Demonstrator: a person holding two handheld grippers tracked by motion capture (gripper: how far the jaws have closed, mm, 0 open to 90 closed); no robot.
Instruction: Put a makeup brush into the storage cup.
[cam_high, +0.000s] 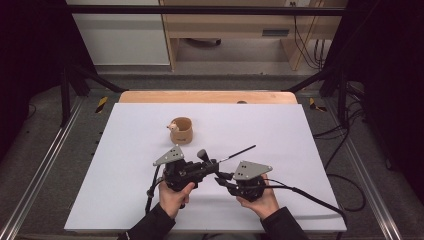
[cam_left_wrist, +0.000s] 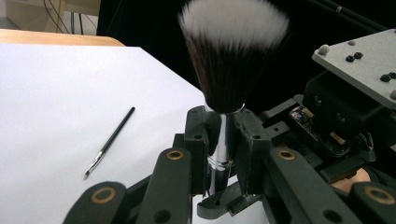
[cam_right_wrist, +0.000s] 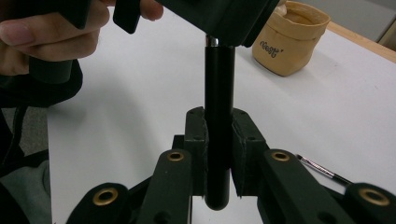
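High view alone shows beige cup (cam_high: 181, 129).

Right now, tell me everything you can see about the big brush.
The big brush has a full, flared head of dark bristles with white tips, a shiny silver metal collar and a smooth black round handle. Both grippers hold it above the white table: the left gripper is shut on the collar, the right gripper on the handle near its rounded end. In the high view it lies roughly level between the two hands.
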